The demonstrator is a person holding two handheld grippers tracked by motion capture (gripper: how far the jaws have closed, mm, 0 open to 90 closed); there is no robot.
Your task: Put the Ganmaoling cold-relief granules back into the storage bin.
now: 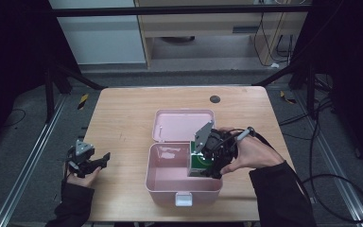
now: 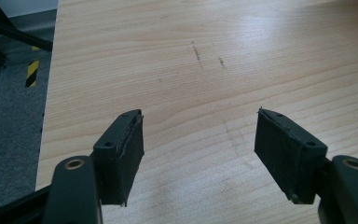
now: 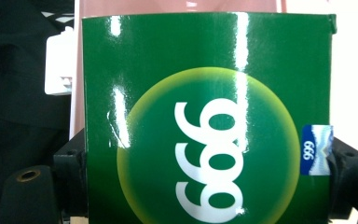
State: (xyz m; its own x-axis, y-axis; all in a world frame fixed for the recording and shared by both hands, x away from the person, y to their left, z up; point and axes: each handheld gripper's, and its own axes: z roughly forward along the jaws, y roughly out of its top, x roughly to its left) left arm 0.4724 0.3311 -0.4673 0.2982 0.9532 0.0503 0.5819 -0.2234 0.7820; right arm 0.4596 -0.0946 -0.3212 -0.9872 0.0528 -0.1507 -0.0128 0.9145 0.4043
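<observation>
A pink plastic box (image 1: 170,182) stands open at the table's front middle, its lid (image 1: 182,125) laid back behind it. My right gripper (image 1: 208,161) is shut on a green carton (image 1: 197,163), held at the box's right side, partly inside it. In the right gripper view the green carton (image 3: 205,121) shows a yellow-green circle with white "999", clamped between both jaws, with the box's pink wall (image 3: 121,7) behind it. My left gripper (image 1: 97,161) rests at the table's left edge. In the left gripper view the left gripper (image 2: 198,154) is open over bare wood.
The wooden table (image 1: 123,118) has a small black round cap (image 1: 215,99) near its far edge. The box's white latch (image 1: 184,198) faces the front edge. Cables trail on the floor at the right, and black frame bars stand around the table.
</observation>
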